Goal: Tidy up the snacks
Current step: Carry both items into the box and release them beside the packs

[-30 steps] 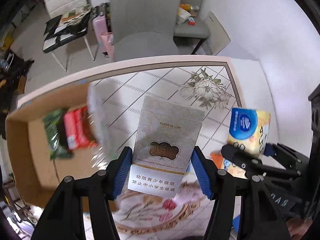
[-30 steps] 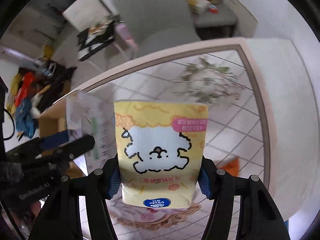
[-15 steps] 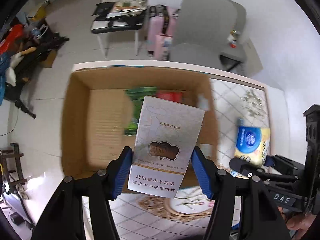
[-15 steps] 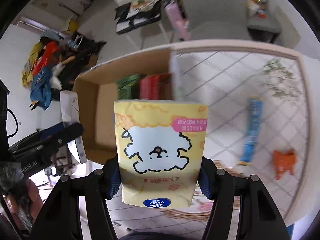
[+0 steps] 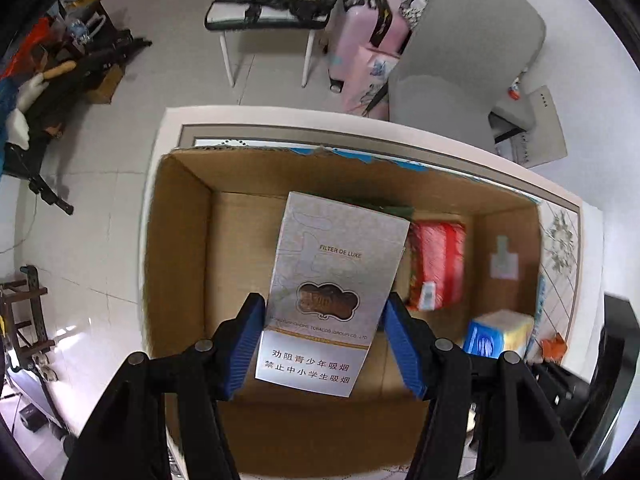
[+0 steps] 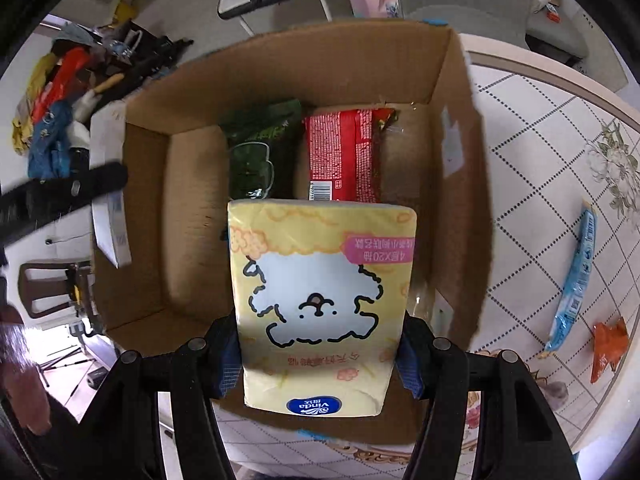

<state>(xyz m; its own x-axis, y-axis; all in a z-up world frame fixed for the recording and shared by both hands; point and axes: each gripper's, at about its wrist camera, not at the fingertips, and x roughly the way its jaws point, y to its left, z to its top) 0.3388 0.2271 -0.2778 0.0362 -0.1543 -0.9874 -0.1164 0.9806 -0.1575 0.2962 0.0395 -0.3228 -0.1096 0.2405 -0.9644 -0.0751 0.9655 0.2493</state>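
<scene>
My left gripper (image 5: pixel 322 346) is shut on a silver cigarette carton (image 5: pixel 332 296), held above the open cardboard box (image 5: pixel 180 240). My right gripper (image 6: pixel 316 360) is shut on a yellow tissue pack (image 6: pixel 320 300) with a white dog drawing, over the box (image 6: pixel 460 152) near its front wall. Inside the box lie a green snack bag (image 6: pixel 260 148) and a red snack pack (image 6: pixel 340 152), side by side at the far end. The red pack (image 5: pixel 436 264) also shows in the left wrist view, where the tissue pack (image 5: pixel 496 332) appears at the right.
A blue snack stick (image 6: pixel 576 280) and an orange wrapper (image 6: pixel 608 344) lie on the tiled table (image 6: pixel 540 140) right of the box. A grey chair (image 5: pixel 472 52), a pink suitcase (image 5: pixel 364 48) and a cluttered stool (image 5: pixel 276 4) stand beyond the table.
Both grippers swung left from over the tabletop to above the cardboard box, still holding the carton and the tissue pack. The box now fills both views.
</scene>
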